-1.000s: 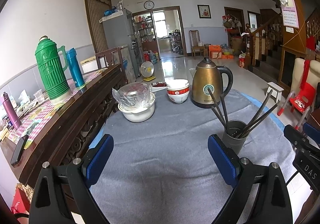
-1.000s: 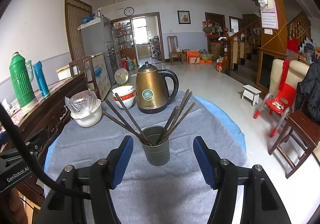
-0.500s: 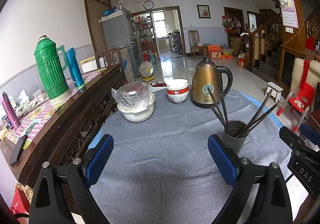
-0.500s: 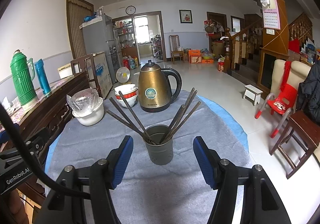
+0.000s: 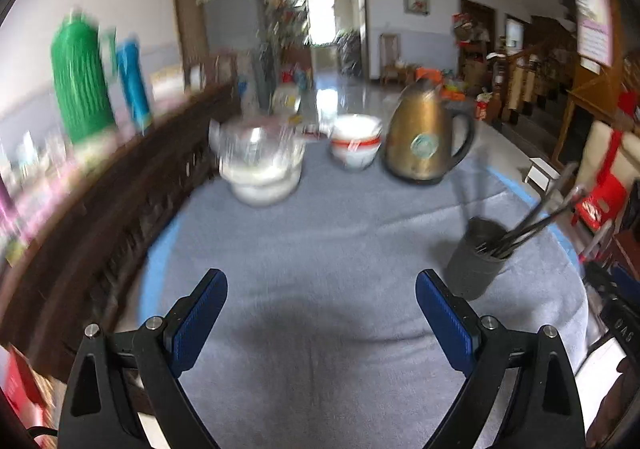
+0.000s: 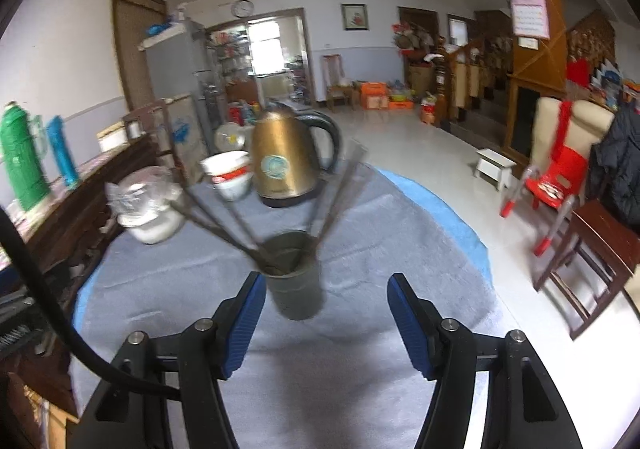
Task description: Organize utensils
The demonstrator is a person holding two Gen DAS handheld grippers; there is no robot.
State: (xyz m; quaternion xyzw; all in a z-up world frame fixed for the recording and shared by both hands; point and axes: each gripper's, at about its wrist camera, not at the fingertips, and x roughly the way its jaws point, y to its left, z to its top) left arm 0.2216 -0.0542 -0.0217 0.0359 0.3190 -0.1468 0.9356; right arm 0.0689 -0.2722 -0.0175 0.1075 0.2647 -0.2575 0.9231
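Observation:
A dark metal holder cup (image 6: pixel 297 276) stands on the grey-clothed table (image 6: pixel 360 389) with several dark chopsticks (image 6: pixel 216 215) fanning out of it. My right gripper (image 6: pixel 325 323) is open and empty, with the cup just ahead of its fingertips, slightly left of centre. In the left wrist view the cup (image 5: pixel 474 261) sits at the right, beyond the right finger, with the chopsticks (image 5: pixel 540 215) leaning right. My left gripper (image 5: pixel 320 323) is open and empty over bare cloth. Both views are motion-blurred.
A brass kettle (image 6: pixel 288 159), stacked red-and-white bowls (image 6: pixel 229 175) and a plastic-covered white pot (image 6: pixel 146 209) stand at the table's far side. A dark wooden sideboard (image 5: pixel 100 193) with a green thermos (image 5: pixel 82 85) runs along the left. Chairs (image 6: pixel 592 249) stand at the right.
Both cameras have tilted downward and the views are now blurred. The right gripper has closed in on the cup. In the left wrist view the cup has shifted right.

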